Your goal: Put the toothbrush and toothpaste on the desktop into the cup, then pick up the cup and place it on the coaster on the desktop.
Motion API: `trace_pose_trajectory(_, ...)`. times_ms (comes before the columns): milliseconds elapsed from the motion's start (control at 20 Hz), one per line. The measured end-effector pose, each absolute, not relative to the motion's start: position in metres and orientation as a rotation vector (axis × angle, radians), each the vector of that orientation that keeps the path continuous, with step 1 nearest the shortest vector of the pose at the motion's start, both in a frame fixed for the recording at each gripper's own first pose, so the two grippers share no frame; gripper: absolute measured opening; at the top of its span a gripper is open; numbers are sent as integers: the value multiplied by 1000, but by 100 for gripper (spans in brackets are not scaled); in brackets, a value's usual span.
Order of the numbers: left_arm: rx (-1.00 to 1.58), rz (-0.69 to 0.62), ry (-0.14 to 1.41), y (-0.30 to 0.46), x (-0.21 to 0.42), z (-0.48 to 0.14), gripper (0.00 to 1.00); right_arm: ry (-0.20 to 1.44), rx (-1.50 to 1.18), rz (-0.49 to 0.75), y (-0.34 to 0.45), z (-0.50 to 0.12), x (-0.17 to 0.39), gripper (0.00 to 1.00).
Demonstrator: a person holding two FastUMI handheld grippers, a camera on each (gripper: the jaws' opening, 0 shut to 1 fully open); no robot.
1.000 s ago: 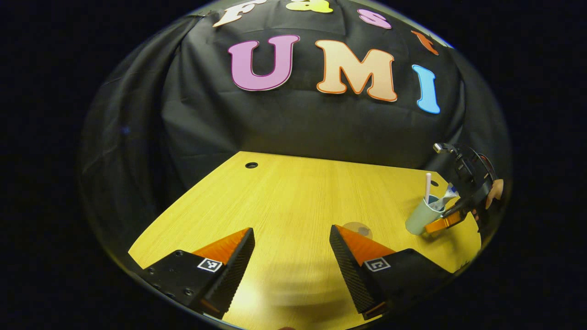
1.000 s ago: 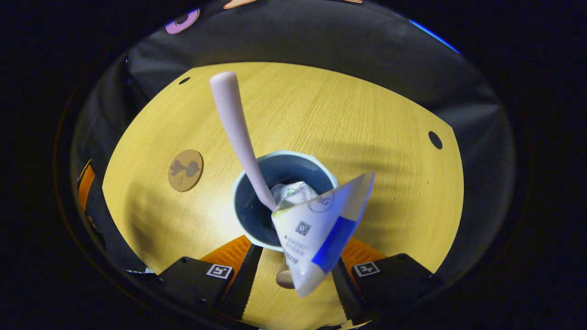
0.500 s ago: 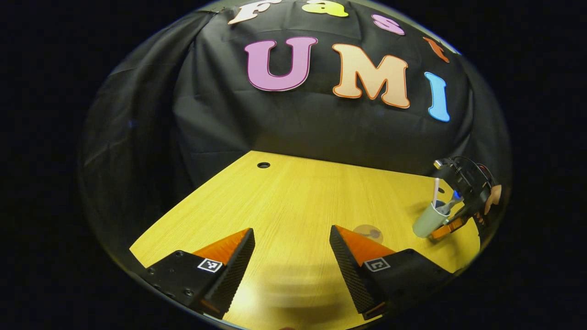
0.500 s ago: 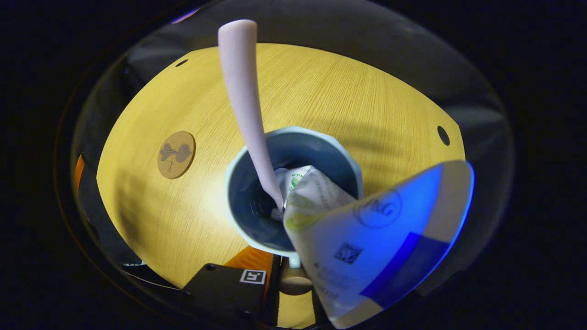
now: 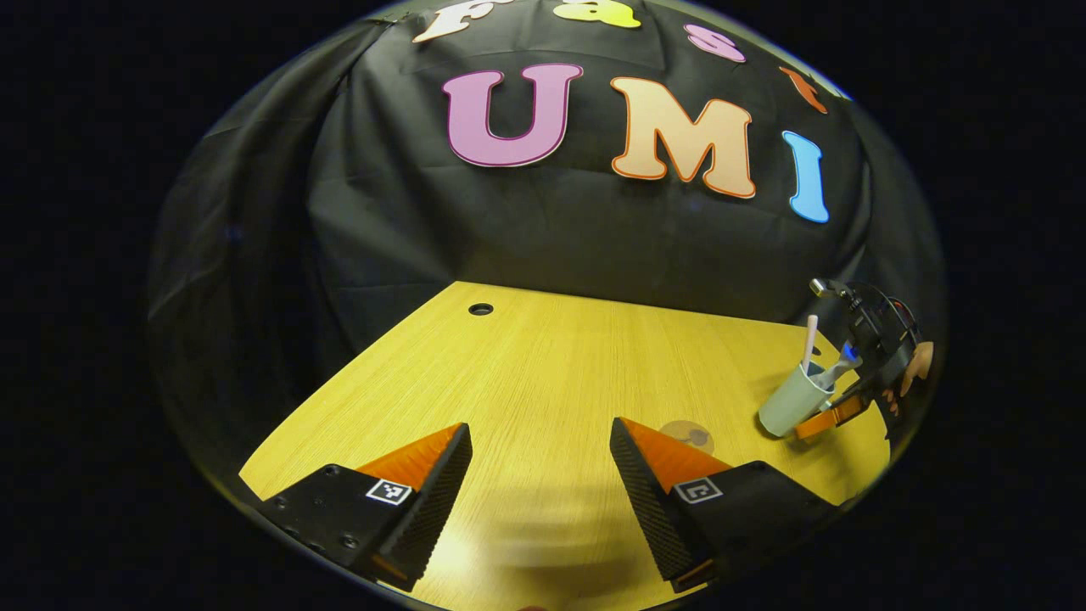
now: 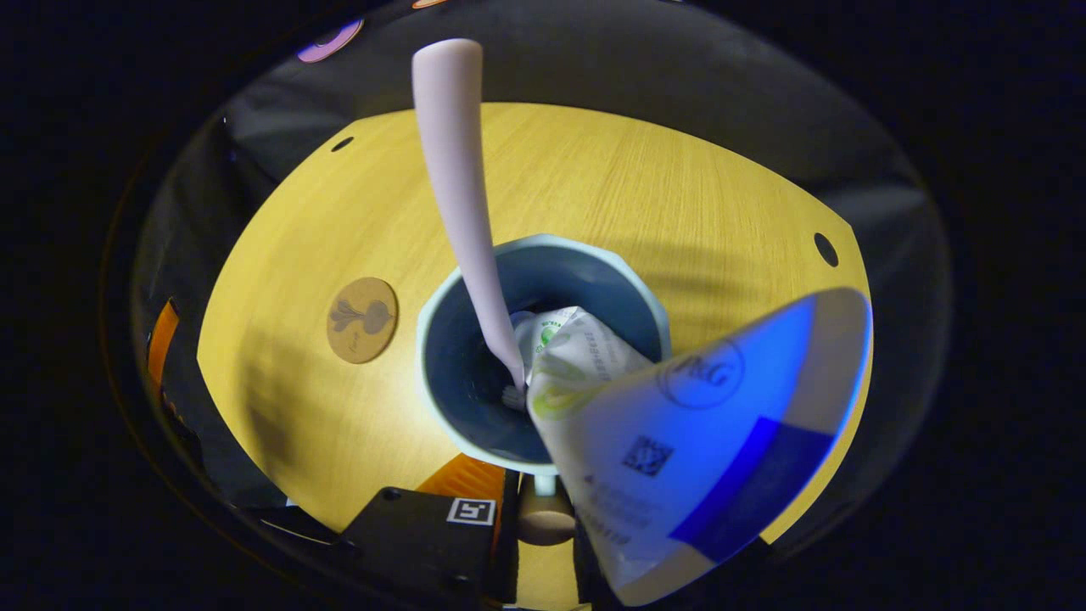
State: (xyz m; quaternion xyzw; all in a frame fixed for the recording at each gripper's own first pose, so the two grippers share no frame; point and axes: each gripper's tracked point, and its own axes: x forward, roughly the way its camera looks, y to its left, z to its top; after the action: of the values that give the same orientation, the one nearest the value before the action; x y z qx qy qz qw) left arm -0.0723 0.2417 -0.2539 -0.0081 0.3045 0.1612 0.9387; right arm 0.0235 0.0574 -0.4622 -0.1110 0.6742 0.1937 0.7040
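A pale cup point(image 6: 543, 255) stands tilted in my right gripper point(image 6: 543, 507), which is shut on its lower part. In the cup are a pink toothbrush point(image 6: 454, 170), handle up, and a white and blue toothpaste tube point(image 6: 696, 441) that hides one finger. The round brown coaster point(image 6: 362, 320) lies on the table left of the cup. In the left gripper view, the cup point(image 5: 791, 400) sits at the far right with the right gripper point(image 5: 827, 416) and a hand point(image 5: 915, 363) behind it. The coaster point(image 5: 689, 434) lies just left of it. My left gripper point(image 5: 540, 450) hovers open over the table, holding nothing.
The yellow wooden table point(image 5: 543, 373) has a cable hole point(image 5: 480, 309) at its far left corner and further holes point(image 6: 825, 249) near its edges. Black cloth walls close in behind. The left gripper point(image 6: 161, 339) shows at the left edge of the right gripper view.
My right gripper closed in on the cup and shut on it. Cup and gripper have since shifted a little toward the coaster. The left gripper stayed open, barely swaying.
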Motion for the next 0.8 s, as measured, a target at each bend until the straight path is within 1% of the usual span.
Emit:
trace_pose_trajectory(300,-11,289,621,246,-64,-253,95,1469,-248,538,134,-440,11,26)
trace_pose_trajectory(450,-11,292,623,257,-65,-253,95,1466,-279,580,170,-447,3,26)
trace_pose_trajectory(700,-20,306,630,276,-65,-255,95,1487,-346,621,206,-457,-9,26)
trace_pose_trajectory(800,-17,306,637,279,-64,-255,95,1476,-388,630,212,-468,-1,26)
